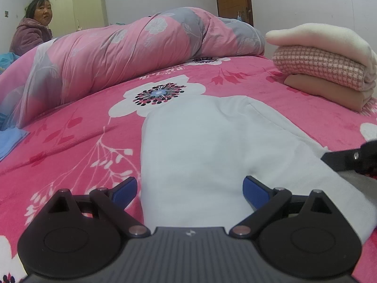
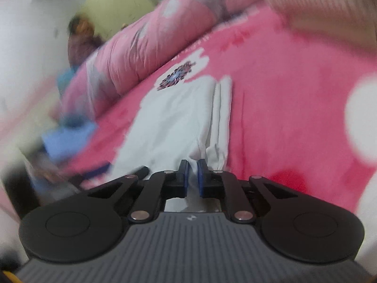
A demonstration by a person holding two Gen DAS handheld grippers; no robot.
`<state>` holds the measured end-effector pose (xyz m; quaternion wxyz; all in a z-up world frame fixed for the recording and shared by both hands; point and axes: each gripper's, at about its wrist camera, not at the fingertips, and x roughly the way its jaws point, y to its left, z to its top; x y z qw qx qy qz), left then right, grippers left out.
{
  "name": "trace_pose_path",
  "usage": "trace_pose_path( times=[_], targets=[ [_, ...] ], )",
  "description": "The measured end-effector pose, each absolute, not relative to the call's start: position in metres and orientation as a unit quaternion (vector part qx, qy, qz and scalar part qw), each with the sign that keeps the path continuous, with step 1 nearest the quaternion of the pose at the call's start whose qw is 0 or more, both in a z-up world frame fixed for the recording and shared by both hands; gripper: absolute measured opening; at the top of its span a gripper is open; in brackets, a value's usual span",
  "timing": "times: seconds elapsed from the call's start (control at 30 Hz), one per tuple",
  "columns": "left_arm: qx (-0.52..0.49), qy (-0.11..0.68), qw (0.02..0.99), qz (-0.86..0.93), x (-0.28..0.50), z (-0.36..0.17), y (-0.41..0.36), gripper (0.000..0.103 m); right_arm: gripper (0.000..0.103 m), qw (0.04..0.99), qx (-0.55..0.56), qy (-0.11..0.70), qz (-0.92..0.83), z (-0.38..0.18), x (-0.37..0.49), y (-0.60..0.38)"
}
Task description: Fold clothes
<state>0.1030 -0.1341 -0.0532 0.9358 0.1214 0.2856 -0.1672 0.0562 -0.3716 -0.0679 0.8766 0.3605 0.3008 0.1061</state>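
A white garment [image 1: 207, 146] lies flat on the pink flowered bedspread [image 1: 77, 141], folded into a long strip. My left gripper [image 1: 189, 192] is open, its blue pads on either side of the garment's near left edge, holding nothing. My right gripper [image 2: 192, 175] is shut on the near edge of the white garment [image 2: 179, 118]; cloth shows between its blue pads. The right wrist view is blurred by motion. A black part of the right gripper [image 1: 353, 158] shows at the right edge of the left wrist view.
A stack of folded clothes [image 1: 329, 66], cream over checked pink over tan, sits at the far right. A rolled pink and grey quilt [image 1: 132, 54] lies along the back. A person in a purple coat [image 1: 33, 30] sits far left. A blue cloth [image 1: 9, 141] lies at the left edge.
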Motion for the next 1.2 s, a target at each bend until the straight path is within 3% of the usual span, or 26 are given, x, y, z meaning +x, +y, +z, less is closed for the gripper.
trace_pose_path(
  times=[0.1,0.2,0.3,0.33,0.57,0.63,0.73,0.8,0.87,1.2],
  targets=[
    [0.123,0.285,0.936,-0.167,0.102,-0.053,-0.135,0.097,0.009,0.810,0.484,0.308,0.120,-0.090,0.060,-0.394],
    [0.122,0.284,0.936,-0.166,0.102,-0.054,-0.135,0.097,0.012,0.818,0.478,0.300,0.112,-0.085,0.052,-0.397],
    [0.122,0.285,0.936,-0.166,0.102,-0.054,-0.136,0.098,0.033,0.840,0.453,0.280,0.103,-0.070,0.038,-0.397],
    [0.122,0.285,0.936,-0.166,0.102,-0.054,-0.136,0.098,0.034,0.850,0.444,0.265,0.101,-0.064,0.031,-0.397],
    [0.119,0.285,0.937,-0.166,0.102,-0.054,-0.135,0.098,0.031,0.913,0.314,0.249,0.081,-0.041,0.029,-0.368],
    [0.117,0.286,0.936,-0.167,0.103,-0.054,-0.134,0.098,0.021,0.920,0.270,0.275,0.074,-0.044,0.039,-0.355],
    [0.115,0.287,0.936,-0.168,0.104,-0.054,-0.133,0.098,0.013,0.872,0.366,0.313,0.089,-0.068,0.052,-0.372],
    [0.112,0.289,0.936,-0.169,0.104,-0.054,-0.132,0.098,0.013,0.827,0.462,0.304,0.097,-0.081,0.050,-0.394],
    [0.108,0.291,0.935,-0.170,0.105,-0.053,-0.130,0.098,0.015,0.822,0.487,0.282,0.093,-0.077,0.039,-0.404],
    [0.084,0.275,0.943,-0.168,0.081,-0.029,-0.110,0.098,0.013,0.890,0.369,0.257,0.075,-0.034,0.010,-0.381]
  ],
)
